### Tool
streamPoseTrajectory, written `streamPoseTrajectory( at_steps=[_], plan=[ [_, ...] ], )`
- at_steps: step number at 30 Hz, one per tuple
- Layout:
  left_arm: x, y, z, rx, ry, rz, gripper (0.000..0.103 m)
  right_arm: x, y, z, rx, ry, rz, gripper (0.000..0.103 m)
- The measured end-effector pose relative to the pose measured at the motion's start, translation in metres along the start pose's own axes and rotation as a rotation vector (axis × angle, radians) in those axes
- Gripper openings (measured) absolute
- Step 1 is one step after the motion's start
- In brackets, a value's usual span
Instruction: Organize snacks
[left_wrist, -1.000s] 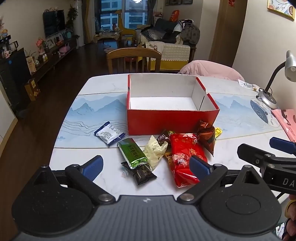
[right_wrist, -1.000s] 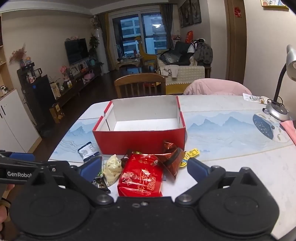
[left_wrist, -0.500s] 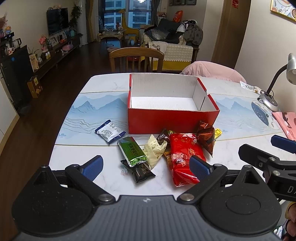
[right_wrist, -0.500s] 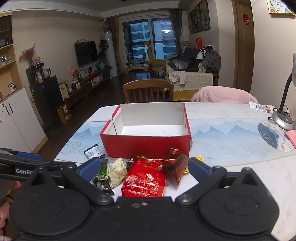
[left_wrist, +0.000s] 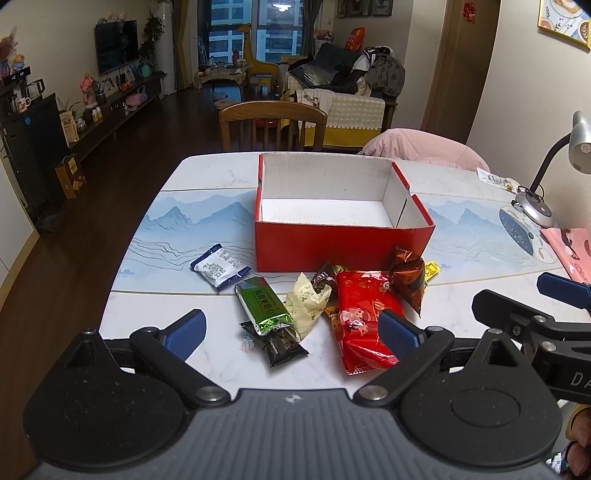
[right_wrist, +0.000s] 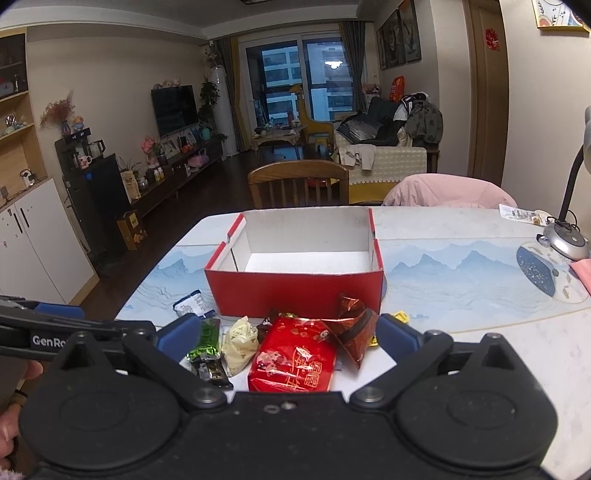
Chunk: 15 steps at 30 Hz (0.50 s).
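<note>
An open red box (left_wrist: 343, 247) with a white, empty inside stands mid-table; it also shows in the right wrist view (right_wrist: 295, 288). Snacks lie loose in front of it: a blue-white packet (left_wrist: 218, 268), a green bar (left_wrist: 260, 304), a cream wrapper (left_wrist: 306, 304), a black bar (left_wrist: 282, 347), a big red bag (left_wrist: 364, 319) and a brown foil bag (left_wrist: 408, 277). My left gripper (left_wrist: 291, 330) is open and empty above the green and black bars. My right gripper (right_wrist: 286, 332) is open and empty over the red bag (right_wrist: 295, 362).
A desk lamp (left_wrist: 535, 203) and a pink item (left_wrist: 570, 247) sit at the table's right side. A wooden chair (left_wrist: 273, 125) and a pink-draped chair (left_wrist: 424, 151) stand behind the table. A small yellow packet (left_wrist: 430, 269) lies by the box corner.
Both grippers have tilted up and drawn back slightly, so more of the room shows. Nothing on the table has moved, and both stay open.
</note>
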<state>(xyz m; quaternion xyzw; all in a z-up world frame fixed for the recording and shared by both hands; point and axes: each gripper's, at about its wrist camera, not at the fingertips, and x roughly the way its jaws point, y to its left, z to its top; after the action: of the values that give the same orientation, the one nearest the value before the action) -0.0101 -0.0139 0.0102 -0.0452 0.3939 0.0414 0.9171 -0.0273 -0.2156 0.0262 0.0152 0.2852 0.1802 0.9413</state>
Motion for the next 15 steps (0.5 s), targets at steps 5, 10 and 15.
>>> streamPoseTrajectory(
  at_steps=[5, 10, 15],
  plan=[
    [-0.0015, -0.0017, 0.001, 0.002, 0.002, -0.005, 0.1, -0.0005, 0.0007, 0.0001, 0.001, 0.004, 0.003, 0.102],
    [-0.0019, -0.002, 0.0006, 0.0, 0.001, -0.005, 0.1, -0.0014, 0.0021, 0.0014, 0.005, 0.015, 0.027, 0.102],
    [-0.0019, -0.0026, 0.0007, 0.001, 0.003, -0.008, 0.1, -0.0016, 0.0014, 0.0016, 0.005, 0.016, 0.03, 0.102]
  ],
)
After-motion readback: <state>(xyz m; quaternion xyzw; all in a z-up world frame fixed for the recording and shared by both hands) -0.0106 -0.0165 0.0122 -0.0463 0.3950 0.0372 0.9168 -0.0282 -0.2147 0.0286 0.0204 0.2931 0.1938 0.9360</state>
